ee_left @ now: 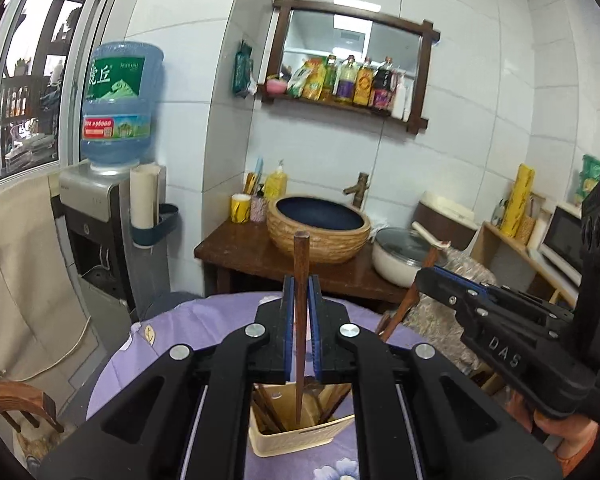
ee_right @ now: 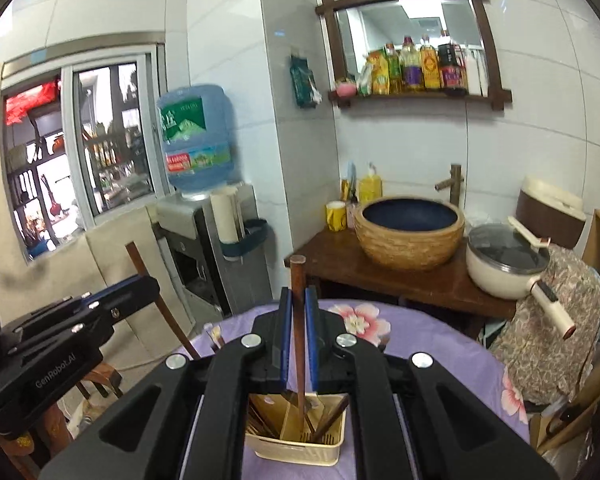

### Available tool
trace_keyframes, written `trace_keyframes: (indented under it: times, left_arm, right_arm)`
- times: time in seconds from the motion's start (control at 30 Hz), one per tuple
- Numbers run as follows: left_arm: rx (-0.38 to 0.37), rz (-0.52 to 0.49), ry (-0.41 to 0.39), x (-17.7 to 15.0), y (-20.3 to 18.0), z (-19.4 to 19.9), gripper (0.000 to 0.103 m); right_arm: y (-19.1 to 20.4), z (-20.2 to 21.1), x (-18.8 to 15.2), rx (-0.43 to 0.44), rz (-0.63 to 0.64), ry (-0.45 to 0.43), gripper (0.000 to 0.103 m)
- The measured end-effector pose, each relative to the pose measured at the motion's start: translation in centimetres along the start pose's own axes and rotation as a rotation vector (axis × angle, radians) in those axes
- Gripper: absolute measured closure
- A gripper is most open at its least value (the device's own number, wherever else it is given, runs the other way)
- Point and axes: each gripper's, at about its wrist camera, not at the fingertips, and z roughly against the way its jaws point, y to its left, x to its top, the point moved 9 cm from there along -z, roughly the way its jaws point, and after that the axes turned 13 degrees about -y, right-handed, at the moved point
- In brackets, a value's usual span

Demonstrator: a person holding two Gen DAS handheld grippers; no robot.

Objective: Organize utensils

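My left gripper [ee_left: 301, 284] is shut on a dark wooden chopstick [ee_left: 300, 320] held upright, its tip down in a cream utensil holder [ee_left: 300, 436] on the purple flowered table. My right gripper [ee_right: 299, 294] is shut on another brown chopstick [ee_right: 298, 320], also upright with its tip in the same holder [ee_right: 296, 446]. Several chopsticks and utensils stand in the holder's compartments. The right gripper shows at the right of the left wrist view [ee_left: 432, 276], and the left gripper at the left of the right wrist view [ee_right: 144, 284].
Beyond the table [ee_right: 440, 344] stands a wooden counter [ee_left: 240, 252] with a woven basin [ee_left: 318, 228] and a white lidded pot [ee_right: 504, 264]. A water dispenser [ee_left: 112, 184] is at the left. A patterned cloth-covered chair [ee_right: 556, 320] is at the right.
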Motion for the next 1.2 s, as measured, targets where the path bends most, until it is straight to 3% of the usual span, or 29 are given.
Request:
trace_keyframes:
  times: [0.13,0.3,0.47,0.5,0.53,0.6,0.63,0.67,0.7,0.73,0.77,0.83,0.93,1.0,1.07,1.2]
  left_arm:
    - [0.02,0.014,0.074,-5.0,0.7,-2.7,0.096]
    - [0.056,0.015,0.146,-10.4,1.6,-4.6,0.096]
    - [0.07,0.027,0.167,-12.5,2.3,-5.2,0.096]
    - [0.07,0.033,0.165,-12.5,2.4,-5.1,0.096]
    - [0.065,0.04,0.159,-12.4,2.4,-4.9,0.096]
    - [0.049,0.031,0.146,-12.0,2.2,-4.3,0.095]
    - [0.042,0.021,0.137,-11.8,2.1,-3.8,0.09]
    - [0.041,0.014,0.127,-11.6,2.1,-3.1,0.072]
    - [0.04,0.013,0.11,-11.3,2.1,-2.2,0.057]
    - [0.038,0.019,0.089,-11.1,2.0,-1.1,0.025]
    - [0.039,0.027,0.049,-10.8,2.0,0.3,0.014]
    - [0.065,0.004,-0.052,-10.5,2.3,4.3,0.012]
    - [0.106,-0.072,-0.158,-11.5,2.6,10.3,0.005]
    - [0.118,-0.118,-0.211,-13.2,2.5,14.9,0.005]
    - [0.131,-0.129,-0.215,-15.2,2.4,18.6,0.005]
    - [0.162,-0.057,-0.184,-19.9,2.5,25.7,0.005]
  right_arm:
    - [-0.5,-1.9,-4.3,-0.015,-0.012,0.063,0.096]
    - [-0.8,-3.1,-7.4,-0.033,-0.021,0.095,0.096]
    - [-1.3,-3.4,-8.3,-0.044,-0.041,0.1,0.097]
    - [-1.3,-3.1,-8.2,-0.044,-0.034,0.088,0.089]
    - [-1.3,-2.6,-7.9,-0.044,-0.032,0.07,0.069]
    - [-1.6,-1.4,-7.3,-0.062,-0.027,0.031,0.052]
    - [-1.7,-0.8,-7.1,-0.08,-0.016,0.02,0.052]
    - [-1.8,0.0,-7.0,-0.095,-0.008,0.011,0.052]
    - [-1.8,1.1,-7.0,-0.101,-0.003,-0.001,0.05]
    - [-1.7,2.4,-7.0,-0.113,0.005,-0.019,0.043]
    - [-1.7,3.7,-6.9,-0.131,0.02,-0.042,0.037]
    - [-1.0,7.9,-7.1,-0.166,0.063,-0.122,0.017]
    - [0.5,14.3,-8.3,-0.197,0.097,-0.207,0.006]
    - [1.4,18.5,-9.7,-0.234,0.112,-0.25,0.006]
    - [2.2,22.0,-11.8,-0.273,0.106,-0.257,0.006]
    - [4.2,28.3,-16.1,-0.334,0.123,-0.259,0.006]
